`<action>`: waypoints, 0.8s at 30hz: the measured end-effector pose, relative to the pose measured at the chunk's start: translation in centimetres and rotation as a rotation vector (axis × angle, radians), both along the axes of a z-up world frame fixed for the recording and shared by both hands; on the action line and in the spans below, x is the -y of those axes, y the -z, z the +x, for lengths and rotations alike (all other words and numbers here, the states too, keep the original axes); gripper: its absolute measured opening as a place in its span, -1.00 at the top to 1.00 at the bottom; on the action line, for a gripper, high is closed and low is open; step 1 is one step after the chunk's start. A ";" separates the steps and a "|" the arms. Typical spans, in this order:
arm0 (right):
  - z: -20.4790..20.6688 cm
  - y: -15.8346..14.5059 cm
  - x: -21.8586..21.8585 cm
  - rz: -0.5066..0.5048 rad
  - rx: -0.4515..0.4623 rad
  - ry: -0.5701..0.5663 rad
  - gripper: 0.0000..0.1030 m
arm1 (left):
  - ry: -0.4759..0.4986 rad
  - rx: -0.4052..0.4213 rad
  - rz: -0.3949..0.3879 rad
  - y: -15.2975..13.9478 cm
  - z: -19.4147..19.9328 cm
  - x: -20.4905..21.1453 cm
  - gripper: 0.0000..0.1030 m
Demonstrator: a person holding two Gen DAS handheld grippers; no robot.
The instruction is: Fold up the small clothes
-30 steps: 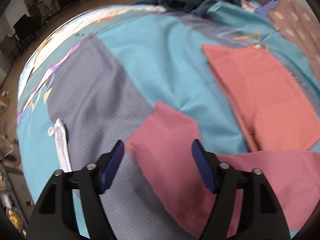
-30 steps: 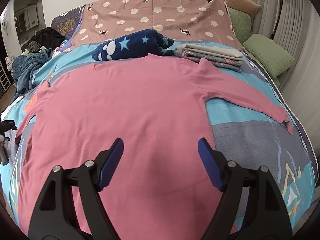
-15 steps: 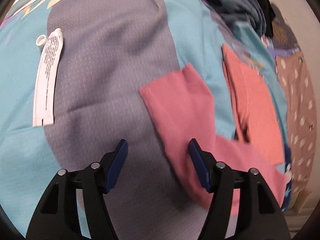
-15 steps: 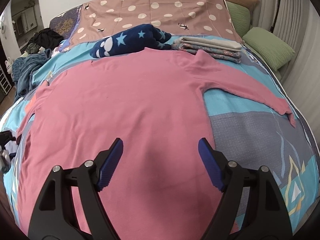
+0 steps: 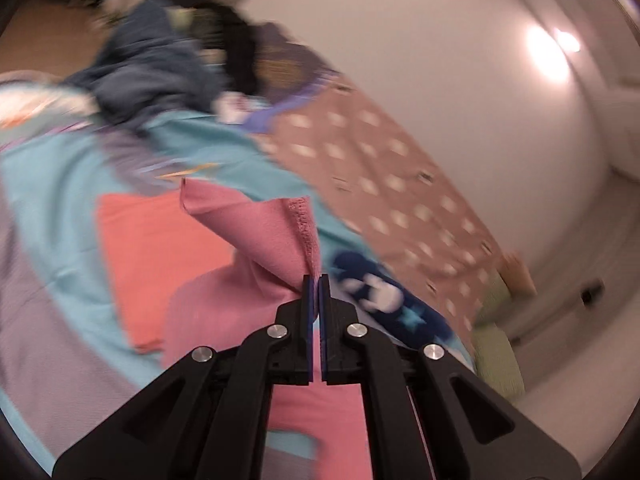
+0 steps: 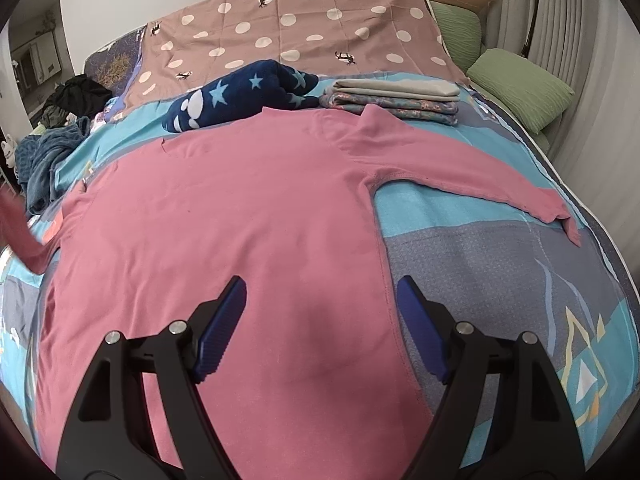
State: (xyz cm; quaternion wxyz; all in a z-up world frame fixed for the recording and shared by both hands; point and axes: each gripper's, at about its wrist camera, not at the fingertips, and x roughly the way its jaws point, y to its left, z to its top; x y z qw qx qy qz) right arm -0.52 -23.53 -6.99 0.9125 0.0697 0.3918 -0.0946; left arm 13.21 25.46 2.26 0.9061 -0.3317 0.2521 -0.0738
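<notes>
One sleeve (image 5: 256, 232) now lifted, pinched by just-closed left hand-held gripper (image 5: 316, 280).

The left gripper (image 5: 316, 280) was closed on the cuff of the pink shirt's (image 6: 240, 220) left sleeve (image 5: 272, 232), which had lain flat near the bed's left edge. The sleeve was lifted off the bedspread (image 6: 480, 248) and raised, its end hanging folded from the fingers (image 5: 307, 300).

- The right claw (image 6: 320, 328) is hovering wide apart at lower centre over the pink shirt (image 6: 240, 232).
- The shirt is lying flat, filling the bed (image 6: 500, 272).
- A navy star blanket (image 6: 240, 96) is resting at upper centre.
</notes>
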 end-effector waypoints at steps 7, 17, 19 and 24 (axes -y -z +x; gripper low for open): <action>-0.4 0.0 1.3 0.019 0.010 0.025 -0.53 | 0.425 0.007 0.190 -1.3 1.8 20.8 0.97; -0.9 -0.7 4.9 0.088 0.022 0.008 -0.53 | 0.518 -0.052 0.535 5.4 -2.2 27.0 -0.02; 0.0 -0.9 4.9 0.151 0.016 -0.049 -0.53 | 0.424 -0.060 0.584 5.8 -3.2 24.5 -0.18; 5.0 -1.1 3.2 0.376 0.017 -0.321 -0.16 | 0.179 -0.151 0.752 8.2 -3.2 18.6 -0.28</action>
